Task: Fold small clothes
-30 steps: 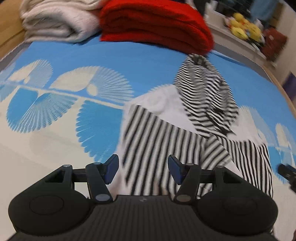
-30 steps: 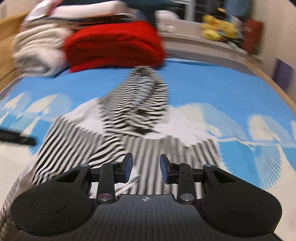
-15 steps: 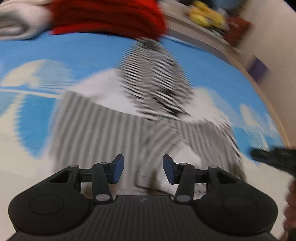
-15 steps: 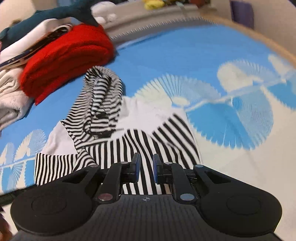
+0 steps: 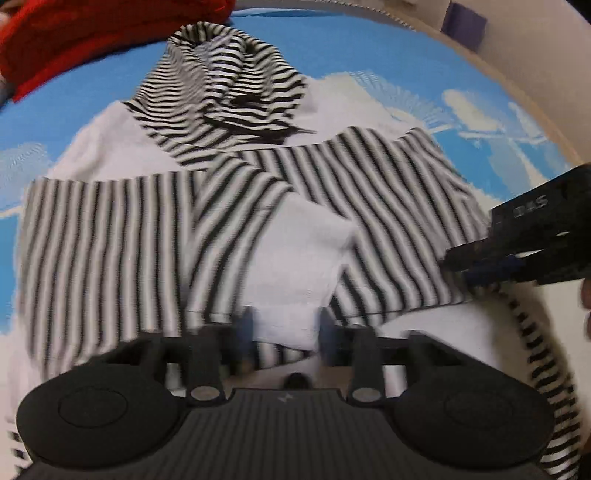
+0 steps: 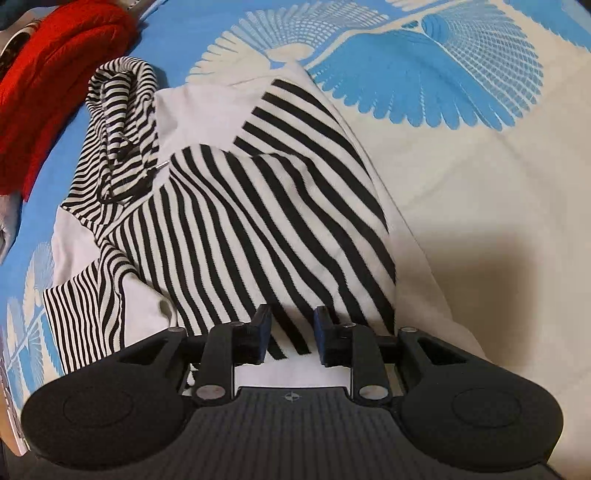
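A small black-and-white striped hoodie (image 5: 229, 206) lies on the blue and cream patterned bedspread (image 5: 369, 48), hood toward the far side. It also shows in the right wrist view (image 6: 236, 221). My left gripper (image 5: 284, 336) is open, its blurred fingers low over the hoodie's near white hem. My right gripper (image 6: 291, 334) is open, its fingers on either side of the hoodie's striped edge at the right side; it also shows in the left wrist view (image 5: 491, 271) at the hoodie's right edge.
A folded red garment (image 6: 48, 92) lies at the far left beyond the hood, also in the left wrist view (image 5: 92, 33). The wooden bed edge (image 5: 517, 96) curves along the right. Bare cream bedspread (image 6: 480, 221) lies to the hoodie's right.
Both grippers have moved down and closer to the hoodie. The right gripper has swung to its right edge and opened wider. The left gripper now sits over the near hem.
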